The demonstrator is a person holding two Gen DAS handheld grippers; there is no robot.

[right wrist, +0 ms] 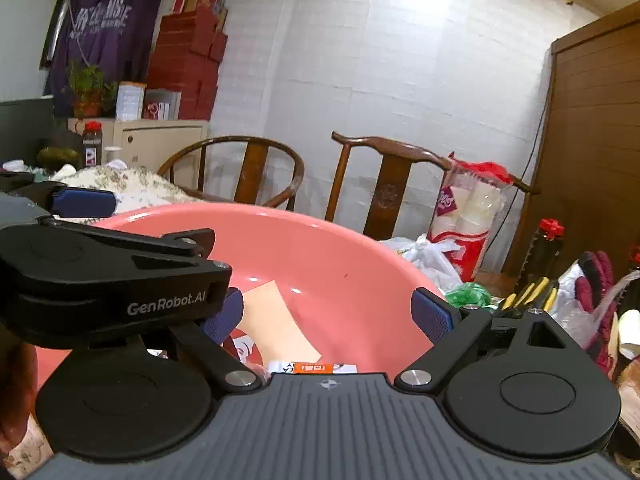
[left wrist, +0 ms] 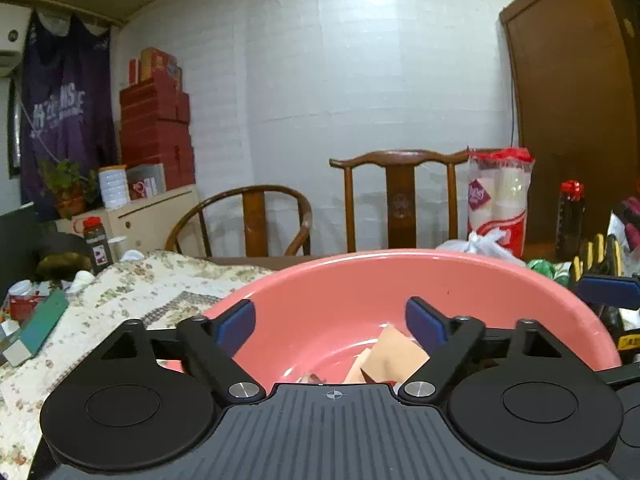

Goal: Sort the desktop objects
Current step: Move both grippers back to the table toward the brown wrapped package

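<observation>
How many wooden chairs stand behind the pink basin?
2: a round-backed chair at left and a straight-backed chair at right, both beyond the pink basin. Others may be hidden.

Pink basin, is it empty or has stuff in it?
Not empty: the pink basin holds a tan envelope and small packets.

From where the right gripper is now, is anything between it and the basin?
Yes. The left gripper crosses in front of the right gripper's left finger, above the basin. Both are open and empty. The right side toward the basin's paper looks clear.
</observation>
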